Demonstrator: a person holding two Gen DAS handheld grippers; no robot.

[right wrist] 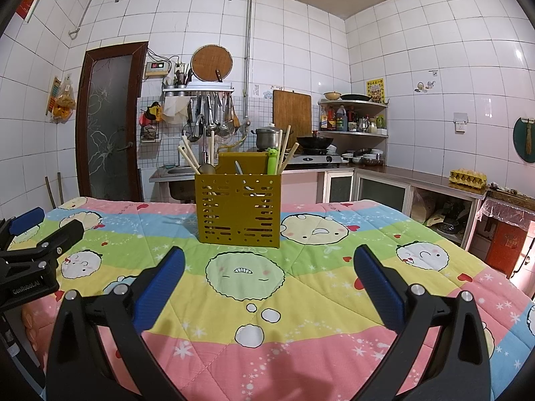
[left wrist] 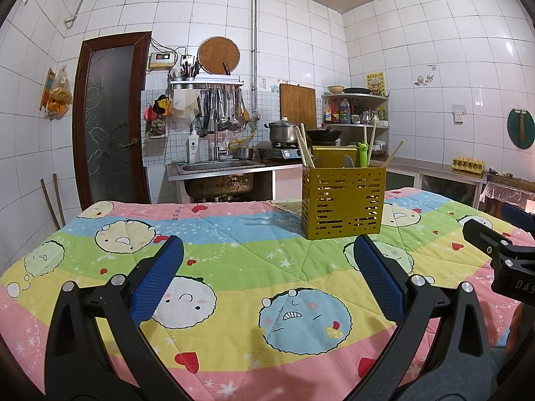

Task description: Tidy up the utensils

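A mustard-yellow perforated utensil caddy stands upright on the cartoon-print quilt covering the table. Out of it stick wooden chopsticks, a green frog-topped utensil, a metal spoon and a knife blade. My left gripper hovers open over the quilt, short and left of the caddy, holding nothing. My right gripper is open too, straight in front of the caddy. Each gripper shows at the edge of the other's view.
Beyond the table are a steel sink, a stove with a pot and a wok, a corner shelf of bottles, hanging ladles and a brown door. An egg carton sits on the right counter.
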